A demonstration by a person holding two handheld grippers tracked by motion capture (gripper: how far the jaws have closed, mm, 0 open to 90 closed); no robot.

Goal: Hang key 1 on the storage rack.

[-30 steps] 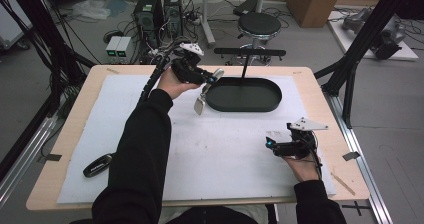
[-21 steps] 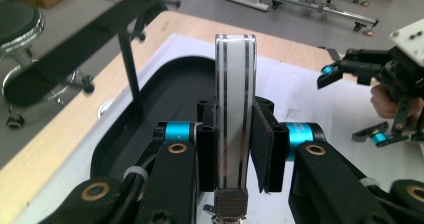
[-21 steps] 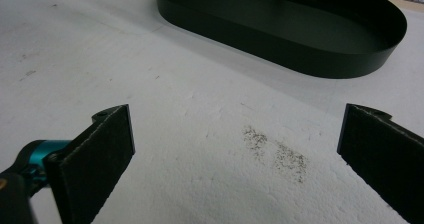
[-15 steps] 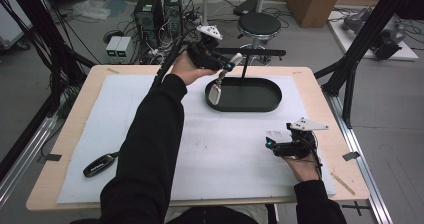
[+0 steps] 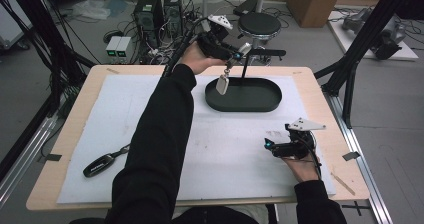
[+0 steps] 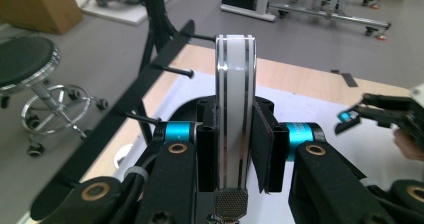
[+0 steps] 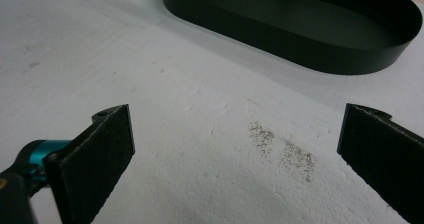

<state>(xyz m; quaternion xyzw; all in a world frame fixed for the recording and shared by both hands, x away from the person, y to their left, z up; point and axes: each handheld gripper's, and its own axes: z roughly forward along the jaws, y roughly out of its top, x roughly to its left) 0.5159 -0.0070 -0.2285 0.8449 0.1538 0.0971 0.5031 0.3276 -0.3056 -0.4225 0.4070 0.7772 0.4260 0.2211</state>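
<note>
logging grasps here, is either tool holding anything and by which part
The left tool clamps a white key fob by its lower end, near the knurled metal cap. The right tool is open, holding nothing.

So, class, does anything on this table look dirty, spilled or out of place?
Yes: a patch of dark specks soils the white mat just ahead of the open right hand-held gripper, short of the black tray.

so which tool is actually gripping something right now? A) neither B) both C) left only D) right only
C: the left tool is clamped on the white flat fob with silver trim, raised near the black oval tray; the right tool stands wide open over the white foam mat with nothing between its jaws.
</note>
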